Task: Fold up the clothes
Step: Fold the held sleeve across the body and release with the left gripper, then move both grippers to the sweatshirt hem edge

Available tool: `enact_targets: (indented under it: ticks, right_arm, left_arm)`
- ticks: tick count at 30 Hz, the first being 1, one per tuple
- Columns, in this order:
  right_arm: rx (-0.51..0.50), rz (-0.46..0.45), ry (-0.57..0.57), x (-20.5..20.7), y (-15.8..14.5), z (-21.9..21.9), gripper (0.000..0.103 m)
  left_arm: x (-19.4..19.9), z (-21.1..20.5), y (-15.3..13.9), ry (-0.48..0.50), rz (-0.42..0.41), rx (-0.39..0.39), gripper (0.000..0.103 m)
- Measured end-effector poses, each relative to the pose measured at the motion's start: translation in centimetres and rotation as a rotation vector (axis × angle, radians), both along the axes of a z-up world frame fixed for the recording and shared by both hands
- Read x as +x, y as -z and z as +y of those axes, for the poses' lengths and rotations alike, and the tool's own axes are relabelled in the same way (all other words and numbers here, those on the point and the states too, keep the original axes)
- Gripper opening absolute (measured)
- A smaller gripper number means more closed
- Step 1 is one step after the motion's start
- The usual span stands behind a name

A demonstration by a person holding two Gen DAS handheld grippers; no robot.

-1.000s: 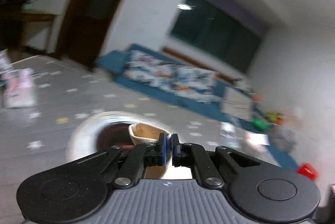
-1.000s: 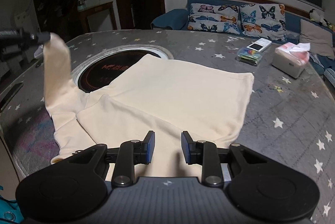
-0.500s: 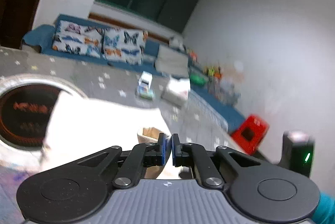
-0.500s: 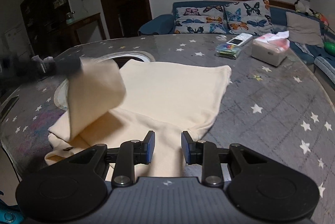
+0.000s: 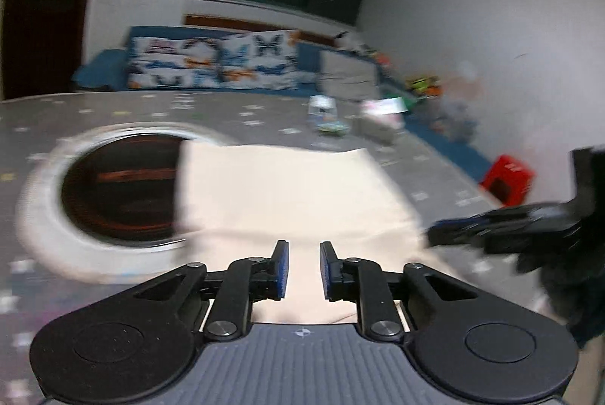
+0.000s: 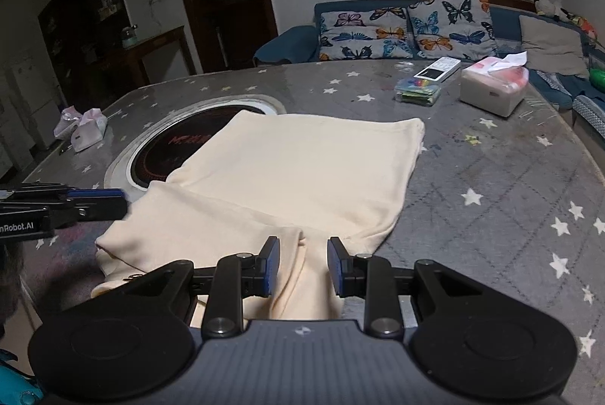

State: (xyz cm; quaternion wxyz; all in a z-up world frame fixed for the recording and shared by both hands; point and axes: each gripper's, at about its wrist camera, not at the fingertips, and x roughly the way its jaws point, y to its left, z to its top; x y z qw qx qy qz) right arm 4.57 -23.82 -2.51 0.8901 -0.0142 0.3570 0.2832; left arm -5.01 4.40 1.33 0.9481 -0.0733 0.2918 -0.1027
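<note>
A cream garment (image 6: 302,170) lies flat on the grey star-patterned table (image 6: 491,200), with a sleeve folded across its near part (image 6: 196,227). It also shows blurred in the left wrist view (image 5: 287,193). My left gripper (image 5: 303,270) is open and empty, just above the garment's near edge; it also shows in the right wrist view (image 6: 98,202) at the garment's left edge. My right gripper (image 6: 303,267) is open and empty over the garment's near edge; it also shows in the left wrist view (image 5: 491,231) at the right.
A round inset hob (image 6: 181,151) is partly under the garment's far left. A tissue box (image 6: 493,89), a small clear box (image 6: 418,91) and a remote (image 6: 438,68) sit at the far right. A pink packet (image 6: 85,127) lies far left. A sofa (image 6: 408,27) stands behind.
My left gripper carried the sleeve across the garment, opened and let it go. The sleeve now lies folded on the garment. My right gripper stayed open.
</note>
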Motion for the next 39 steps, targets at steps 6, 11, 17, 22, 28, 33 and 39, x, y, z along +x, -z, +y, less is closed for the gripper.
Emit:
enact_targets:
  ticks: [6,11,17,22,28,33,39]
  right_arm:
    - [-0.013,0.038,-0.002,1.2,1.4,1.3,0.027]
    - [-0.038,0.056,-0.014,1.4,2.1,2.4,0.018]
    - [-0.061,0.011,-0.011,0.6,1.1,2.9,0.004]
    - [-0.079,-0.055,0.004,-0.2,-0.5,3.1,0.003]
    - [-0.108,0.002,0.008,0.3,0.7,3.1,0.008]
    - [-0.112,-0.025,0.015,-0.1,0.0,2.5,0.010]
    - [-0.105,-0.074,-0.021,0.0,-1.1,3.1,0.010]
  left_arm:
    - [-2.2,3.2,1.4,-0.041,0.033,0.116,0.042]
    - [-3.2,3.1,2.4,0.006,0.038,0.169,0.042]
    - [-2.7,2.4,3.4,0.039,0.034,0.202,0.041]
    - [-2.6,2.4,3.7,0.049,0.026,0.209,0.008]
    - [-2.9,3.4,3.9,0.022,0.044,0.219,0.005]
    - [-2.9,4.6,2.7,0.020,0.055,0.188,0.008]
    - [-1.0,4.2,0.2,0.032,-0.021,0.173,0.008]
